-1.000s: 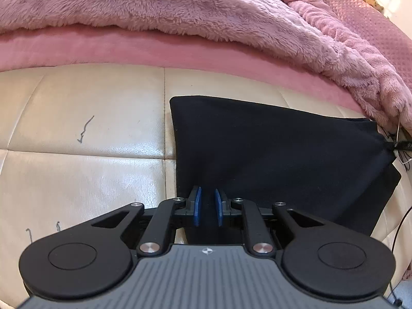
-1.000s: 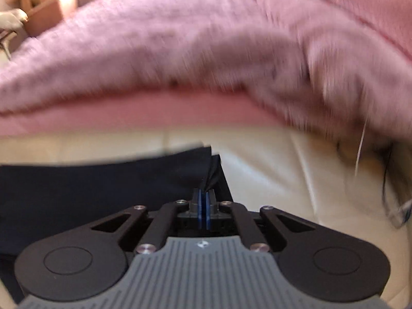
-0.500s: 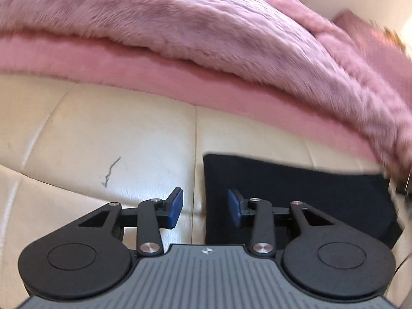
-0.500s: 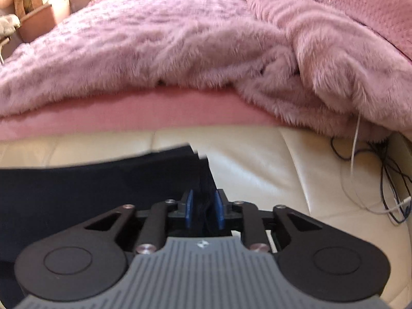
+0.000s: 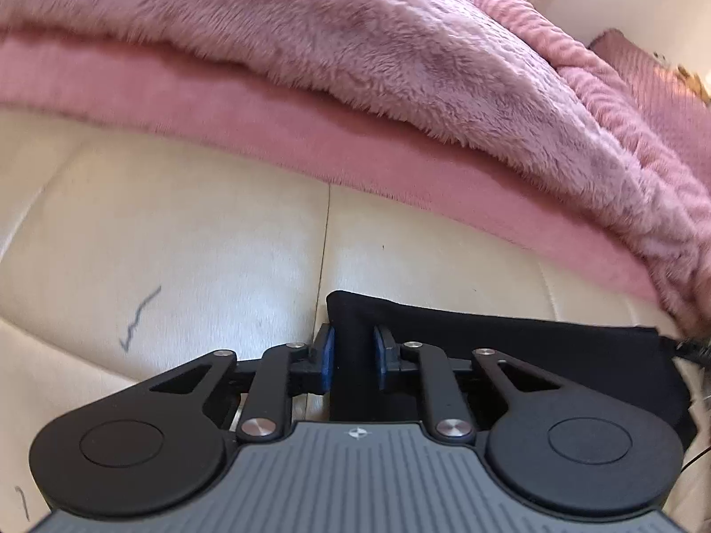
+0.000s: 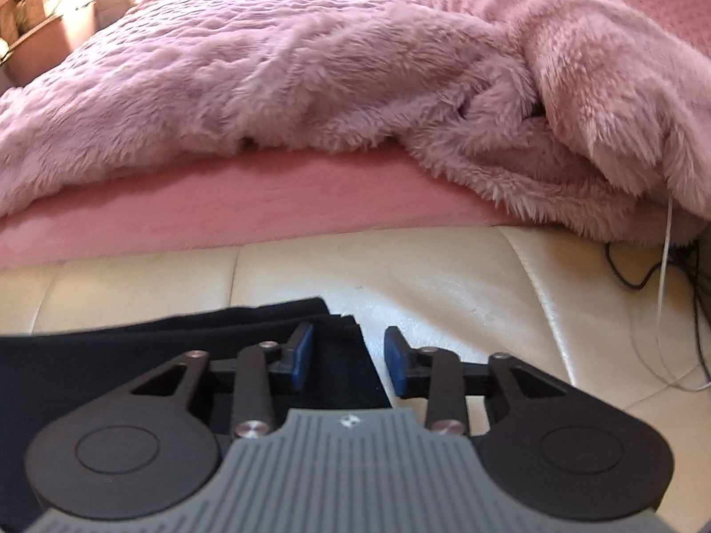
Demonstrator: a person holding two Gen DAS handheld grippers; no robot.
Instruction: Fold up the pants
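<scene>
The black pants [image 5: 533, 355] lie folded flat on a cream leather surface [image 5: 177, 244]. My left gripper [image 5: 354, 355] straddles the pants' far left corner, its blue pads partly closed with cloth between them and small gaps at the pads. In the right wrist view the pants [image 6: 111, 364] fill the lower left. My right gripper [image 6: 349, 357] is open over their far right corner, with the cloth edge lying between the pads, untouched.
A fluffy pink blanket [image 5: 355, 44] and a pink sheet edge [image 5: 222, 102] rise just beyond the pants. The blanket also shows in the right wrist view [image 6: 311, 66]. Dark and white cables [image 6: 657, 275] lie at the right. A pen mark [image 5: 137, 317] is on the leather.
My left gripper opened wide, moved to the pants' left corner and has narrowed around it. My right gripper went from shut on the cloth to open, releasing the right corner.
</scene>
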